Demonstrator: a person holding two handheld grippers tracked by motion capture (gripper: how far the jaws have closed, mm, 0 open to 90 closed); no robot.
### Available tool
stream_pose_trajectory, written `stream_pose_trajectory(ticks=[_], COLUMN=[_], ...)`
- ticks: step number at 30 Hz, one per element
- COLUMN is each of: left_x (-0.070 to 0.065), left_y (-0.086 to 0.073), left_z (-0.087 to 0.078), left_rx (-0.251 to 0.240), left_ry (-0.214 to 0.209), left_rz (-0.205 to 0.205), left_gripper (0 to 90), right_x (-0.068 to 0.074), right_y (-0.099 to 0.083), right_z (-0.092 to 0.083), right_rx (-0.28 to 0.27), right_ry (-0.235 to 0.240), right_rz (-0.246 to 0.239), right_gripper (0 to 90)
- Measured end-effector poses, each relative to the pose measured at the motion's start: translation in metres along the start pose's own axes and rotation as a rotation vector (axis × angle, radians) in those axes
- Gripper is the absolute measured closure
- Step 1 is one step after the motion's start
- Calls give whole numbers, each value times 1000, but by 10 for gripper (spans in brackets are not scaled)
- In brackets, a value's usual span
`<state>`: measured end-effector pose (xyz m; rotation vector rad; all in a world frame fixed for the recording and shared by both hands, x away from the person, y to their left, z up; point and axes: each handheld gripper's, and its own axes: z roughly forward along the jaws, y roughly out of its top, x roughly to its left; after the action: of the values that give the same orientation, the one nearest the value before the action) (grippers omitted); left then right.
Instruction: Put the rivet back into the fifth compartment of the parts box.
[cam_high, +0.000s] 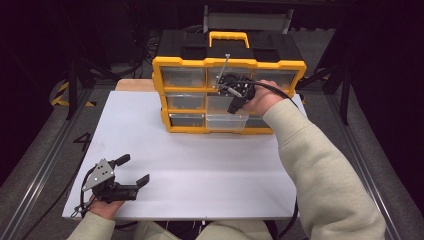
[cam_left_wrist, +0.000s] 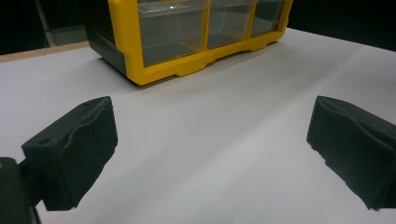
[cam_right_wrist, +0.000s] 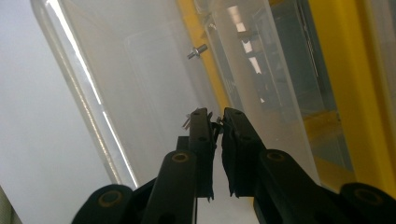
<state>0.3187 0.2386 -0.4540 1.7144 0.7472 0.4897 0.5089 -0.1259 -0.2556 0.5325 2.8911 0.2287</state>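
Seen from above: right gripper (cam_high: 235, 92) over the pulled-out clear drawer (cam_high: 227, 121) in the bottom row of the yellow organizer (cam_high: 229, 64), at the white board's (cam_high: 200, 170) far edge. Closer, in the right gripper view: jaws pinched narrow on a small screw (cam_right_wrist: 217, 120), inside the drawer; another screw (cam_right_wrist: 197, 50) deeper in. Left gripper (cam_high: 131, 170) near the front-left corner, spread wide, holding nothing.
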Motion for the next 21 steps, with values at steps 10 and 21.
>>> stream_pose_trajectory(ticks=[10,21], left_x=[0,1], left_y=[0,0], left_z=[0,0], left_rx=[1,2], left_ry=[-2,-1], left_rz=[0,0], left_gripper=[28,27], right_x=[-4,-9], right_y=[0,-3], right_z=[12,21], right_rx=[26,54], right_ry=[20,36], right_rz=[-25,-29], right_gripper=[821,818])
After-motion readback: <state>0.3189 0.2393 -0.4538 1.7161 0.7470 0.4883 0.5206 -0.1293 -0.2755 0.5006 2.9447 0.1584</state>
